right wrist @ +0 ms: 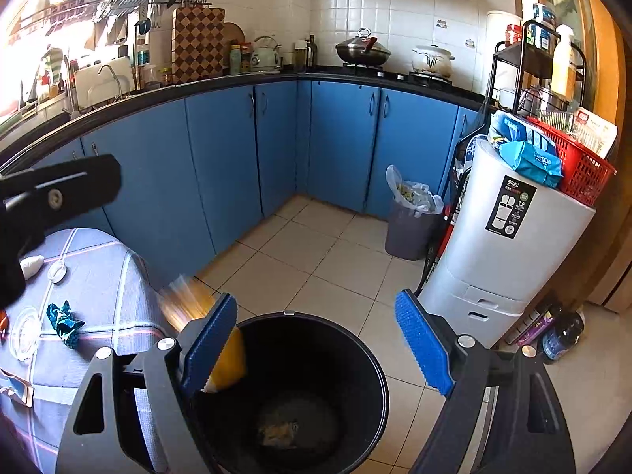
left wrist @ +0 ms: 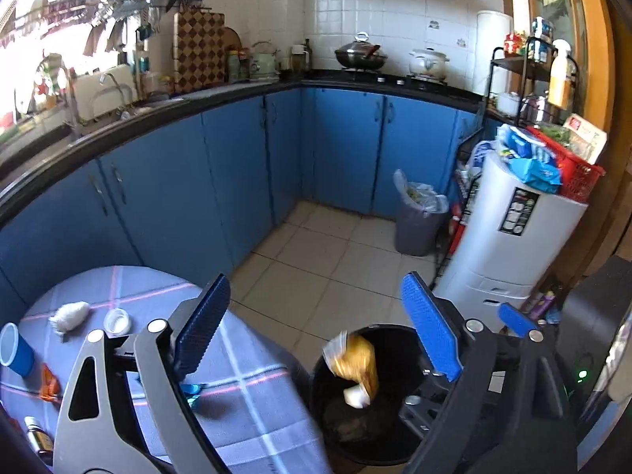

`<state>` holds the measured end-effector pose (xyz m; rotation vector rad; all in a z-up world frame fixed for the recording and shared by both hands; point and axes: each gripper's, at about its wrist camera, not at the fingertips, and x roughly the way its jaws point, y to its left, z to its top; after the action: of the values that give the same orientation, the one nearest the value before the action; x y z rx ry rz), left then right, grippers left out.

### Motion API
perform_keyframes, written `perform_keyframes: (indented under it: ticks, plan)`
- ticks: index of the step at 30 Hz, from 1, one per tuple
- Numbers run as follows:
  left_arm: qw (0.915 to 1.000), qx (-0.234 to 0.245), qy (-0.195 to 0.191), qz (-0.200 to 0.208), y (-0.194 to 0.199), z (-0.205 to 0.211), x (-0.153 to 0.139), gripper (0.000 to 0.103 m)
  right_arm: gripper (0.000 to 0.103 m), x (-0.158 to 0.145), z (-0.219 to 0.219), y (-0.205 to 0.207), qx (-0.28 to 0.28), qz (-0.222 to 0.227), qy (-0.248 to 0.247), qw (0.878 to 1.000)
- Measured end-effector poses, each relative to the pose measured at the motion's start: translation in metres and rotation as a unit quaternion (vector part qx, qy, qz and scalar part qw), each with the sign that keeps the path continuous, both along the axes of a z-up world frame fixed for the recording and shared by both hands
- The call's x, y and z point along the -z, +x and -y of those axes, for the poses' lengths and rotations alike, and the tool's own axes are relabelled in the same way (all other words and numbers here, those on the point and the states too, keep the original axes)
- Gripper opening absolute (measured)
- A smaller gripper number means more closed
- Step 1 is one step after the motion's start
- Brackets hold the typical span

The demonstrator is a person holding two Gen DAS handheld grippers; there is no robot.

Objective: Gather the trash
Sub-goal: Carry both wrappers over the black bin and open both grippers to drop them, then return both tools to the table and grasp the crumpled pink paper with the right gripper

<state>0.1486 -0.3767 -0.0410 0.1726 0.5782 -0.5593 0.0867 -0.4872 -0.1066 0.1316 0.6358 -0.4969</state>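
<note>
A black trash bin stands on the floor beside the table. A yellow wrapper, blurred, is in the air over the bin's mouth, free of both grippers. My left gripper is open and empty above the table edge and bin. My right gripper is open and empty directly over the bin. On the checked tablecloth lie a white crumpled tissue, a white lid, a blue cup, an orange wrapper and a teal wrapper.
Blue cabinets run along the left and back. A grey lined bin stands in the corner. A white cylinder unit with a red basket is at right. Bottles stand on the floor.
</note>
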Motion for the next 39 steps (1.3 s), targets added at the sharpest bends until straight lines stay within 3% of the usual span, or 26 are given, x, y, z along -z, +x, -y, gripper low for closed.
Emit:
perform_keyframes:
  ticks: [9,16,20,28,39]
  plan:
    - [0.9979,-0.058,-0.004,-0.029,0.005,-0.062,0.001,0.089,0.08,0.002,-0.028,-0.001,-0.034,-0.001,0.041,0.999]
    - [0.9933,-0.109,-0.001,-0.039,-0.005,-0.126,0.005,0.089,0.08,0.014,-0.082,0.007,-0.111,-0.026,0.088,0.99]
    - [0.9895,-0.141,0.005,-0.033,-0.015,-0.165,0.007,0.089,0.08,0.018,-0.116,0.009,-0.147,-0.041,0.088,0.984]
    - [0.977,-0.205,0.024,-0.052,-0.03,-0.247,0.032,0.09,0.08,0.026,-0.174,0.007,-0.206,-0.07,0.077,0.973]
    - [0.9553,-0.275,0.025,-0.105,-0.052,-0.336,0.073,0.09,0.08,0.039,-0.262,0.005,-0.294,-0.112,0.054,0.948]
